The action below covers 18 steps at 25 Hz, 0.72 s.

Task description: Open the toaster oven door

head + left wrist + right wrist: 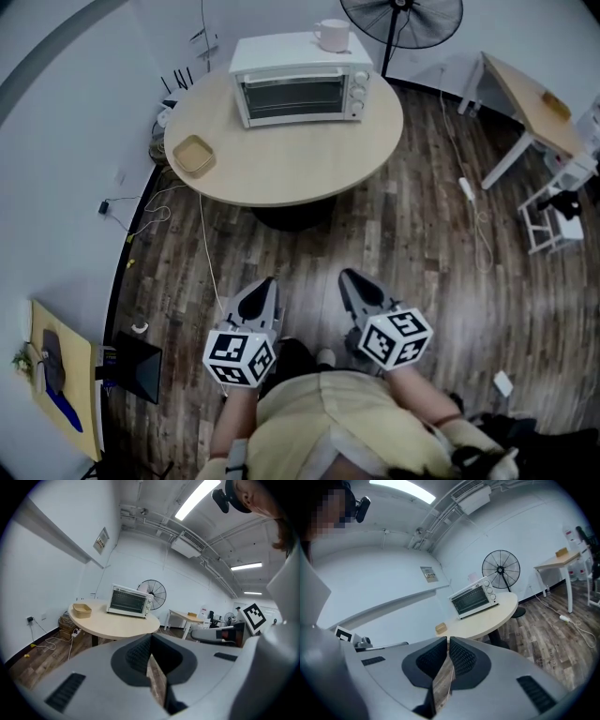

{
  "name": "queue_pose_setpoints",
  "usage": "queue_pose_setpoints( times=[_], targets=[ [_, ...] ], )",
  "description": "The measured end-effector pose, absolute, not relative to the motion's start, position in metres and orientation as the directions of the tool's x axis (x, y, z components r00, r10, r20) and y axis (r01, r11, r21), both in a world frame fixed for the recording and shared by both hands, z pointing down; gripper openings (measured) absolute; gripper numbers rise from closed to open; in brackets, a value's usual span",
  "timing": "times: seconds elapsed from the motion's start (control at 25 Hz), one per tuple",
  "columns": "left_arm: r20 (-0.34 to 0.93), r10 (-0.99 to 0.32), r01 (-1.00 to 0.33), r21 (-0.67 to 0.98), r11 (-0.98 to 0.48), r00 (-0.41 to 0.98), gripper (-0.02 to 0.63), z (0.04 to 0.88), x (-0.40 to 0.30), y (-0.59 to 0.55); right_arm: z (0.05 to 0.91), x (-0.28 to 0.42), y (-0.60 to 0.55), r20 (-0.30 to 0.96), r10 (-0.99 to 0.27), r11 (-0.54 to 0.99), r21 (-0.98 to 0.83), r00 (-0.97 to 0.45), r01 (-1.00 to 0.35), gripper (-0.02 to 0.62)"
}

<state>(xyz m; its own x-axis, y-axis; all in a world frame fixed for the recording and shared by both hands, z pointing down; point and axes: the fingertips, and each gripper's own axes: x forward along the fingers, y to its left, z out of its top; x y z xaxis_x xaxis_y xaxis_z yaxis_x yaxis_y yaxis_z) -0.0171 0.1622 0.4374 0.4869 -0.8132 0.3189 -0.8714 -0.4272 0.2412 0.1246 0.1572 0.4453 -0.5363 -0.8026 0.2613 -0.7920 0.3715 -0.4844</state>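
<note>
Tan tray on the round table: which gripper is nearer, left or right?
Left. The left gripper hangs over the floor, short of the tan tray and slightly to its right; the right gripper is farther right, also short of it.

The round table [281, 159] has a pale wood top with just two things on it. A white toaster oven [300, 89] sits toward the far edge with its door shut, and a shallow tan tray [193, 155] is near the left edge, well apart from it. Underneath is a dark plank floor [412, 244], with a white power strip [466, 188] lying right of the table and a thin white cable [208, 253] trailing along on the left. A smaller side table [525, 98] stands off to the right.
</note>
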Motion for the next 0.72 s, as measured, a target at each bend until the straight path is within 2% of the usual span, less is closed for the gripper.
queue_pose_setpoints(
  times=[0.4,0.72],
  targets=[
    [0.339,-0.789,-0.858,0.212,-0.467,0.513,0.002,0.446,-0.017,0.109,0.438,0.117,0.103,0.225,-0.816,0.350,-0.540,-0.533,-0.765,0.008],
    [0.312,-0.772,-0.832,0.220,-0.509,0.554,0.003,0.441,-0.026,0.032,0.435,0.103,0.037,0.209,-0.839,0.282,-0.622,-0.502,-0.731,0.096]
  ],
)
